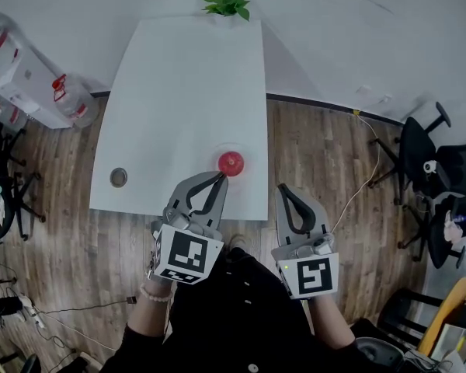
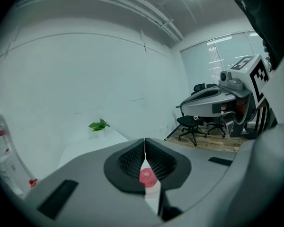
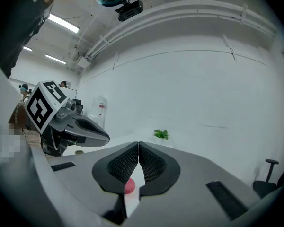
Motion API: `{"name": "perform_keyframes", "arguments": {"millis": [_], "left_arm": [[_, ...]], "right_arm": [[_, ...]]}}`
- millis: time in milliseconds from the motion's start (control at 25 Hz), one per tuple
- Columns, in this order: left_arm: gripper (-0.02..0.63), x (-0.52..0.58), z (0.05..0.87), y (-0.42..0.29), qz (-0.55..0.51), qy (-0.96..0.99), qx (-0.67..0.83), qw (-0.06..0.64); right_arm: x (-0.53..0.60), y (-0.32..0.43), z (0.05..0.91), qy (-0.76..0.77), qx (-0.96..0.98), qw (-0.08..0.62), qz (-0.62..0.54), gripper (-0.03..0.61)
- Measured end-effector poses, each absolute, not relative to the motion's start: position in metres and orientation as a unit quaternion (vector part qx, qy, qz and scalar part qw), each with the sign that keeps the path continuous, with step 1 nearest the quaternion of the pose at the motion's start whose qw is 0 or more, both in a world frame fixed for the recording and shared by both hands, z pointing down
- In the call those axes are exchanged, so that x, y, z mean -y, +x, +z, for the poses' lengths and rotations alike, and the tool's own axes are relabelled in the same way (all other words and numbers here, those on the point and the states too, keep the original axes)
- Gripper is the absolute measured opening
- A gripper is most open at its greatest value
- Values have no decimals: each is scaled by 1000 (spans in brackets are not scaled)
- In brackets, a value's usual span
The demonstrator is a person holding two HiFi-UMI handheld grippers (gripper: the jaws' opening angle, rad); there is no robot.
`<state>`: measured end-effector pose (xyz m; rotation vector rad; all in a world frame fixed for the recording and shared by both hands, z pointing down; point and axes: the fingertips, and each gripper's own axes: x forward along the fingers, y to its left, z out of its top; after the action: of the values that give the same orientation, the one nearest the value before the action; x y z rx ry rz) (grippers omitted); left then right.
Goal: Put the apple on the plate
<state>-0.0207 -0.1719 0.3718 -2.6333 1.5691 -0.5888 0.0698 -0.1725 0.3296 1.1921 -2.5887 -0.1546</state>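
Note:
A red apple [image 1: 231, 162] rests on the near part of the white table [image 1: 186, 76], with a faint pale round rim around it that may be the plate. My left gripper [image 1: 219, 176] hovers just in front of and left of the apple, its jaws shut and empty. Over the floor beside the table's near right corner, my right gripper [image 1: 282, 187] is also shut with nothing in it. The left gripper view shows the apple [image 2: 147, 176] beyond the closed fingertips [image 2: 145, 140]. In the right gripper view the apple [image 3: 129, 187] shows below the closed tips [image 3: 138, 143].
A green potted plant [image 1: 227, 3] stands at the table's far end. A round grommet hole [image 1: 119, 177] sits near the table's left front edge. Water bottles [image 1: 62, 95] stand on the floor at left, office chairs [image 1: 423, 142] at right. The floor is wood.

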Motion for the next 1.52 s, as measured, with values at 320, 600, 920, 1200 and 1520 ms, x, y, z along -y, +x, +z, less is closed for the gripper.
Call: {"name": "perform_keyframes", "arguments": {"millis": [320, 600, 920, 1200, 1520], "left_arm": [[17, 157, 348, -34, -177, -831, -527, 3], [18, 148, 342, -38, -177, -827, -533, 3], [18, 149, 341, -40, -178, -832, -525, 24], [18, 148, 349, -48, -170, -822, -543, -7], [17, 149, 353, -54, -174, -818, -548, -9]], "right_arm": [[175, 67, 324, 404, 903, 134, -62, 41], [176, 65, 324, 401, 905, 126, -63, 41], [175, 60, 326, 391, 908, 133, -66, 41], [174, 58, 328, 390, 909, 133, -66, 41], [174, 59, 330, 385, 909, 145, -63, 41]]}}
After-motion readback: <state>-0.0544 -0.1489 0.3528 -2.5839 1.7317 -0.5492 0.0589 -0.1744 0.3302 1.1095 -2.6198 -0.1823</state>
